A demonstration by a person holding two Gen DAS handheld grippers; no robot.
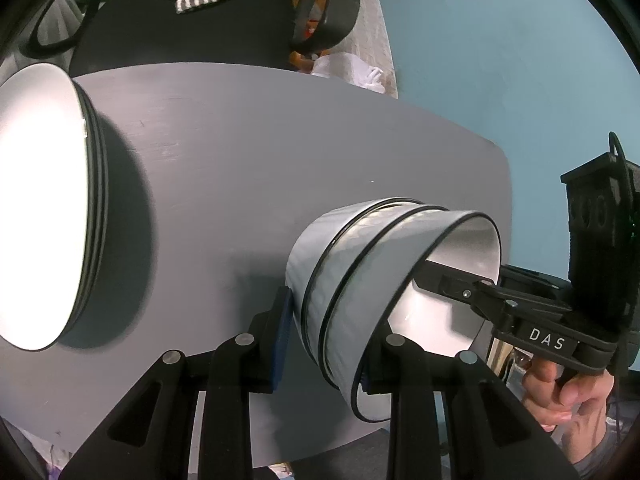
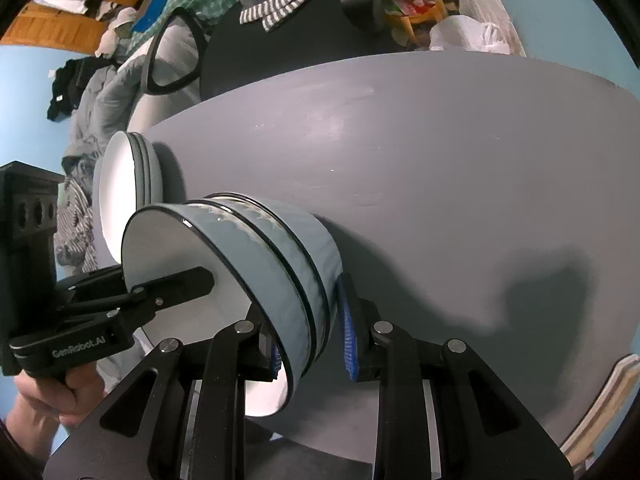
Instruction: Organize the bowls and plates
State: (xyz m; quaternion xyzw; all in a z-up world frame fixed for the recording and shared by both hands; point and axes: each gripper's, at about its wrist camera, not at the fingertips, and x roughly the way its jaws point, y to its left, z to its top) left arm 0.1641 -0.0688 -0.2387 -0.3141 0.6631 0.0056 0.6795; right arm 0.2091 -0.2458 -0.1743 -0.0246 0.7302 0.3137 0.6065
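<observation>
Three nested bowls sit low and right of centre in our left wrist view, on the grey table. Our left gripper straddles the near wall of the stack, one blue pad outside, the other finger inside the top bowl; whether the pads press we cannot tell. Our right gripper straddles the opposite wall likewise, its blue pad outside just beside the lower bowls, and again we cannot tell if it grips. A stack of plates fills the left edge of the left wrist view, well apart from the bowls.
</observation>
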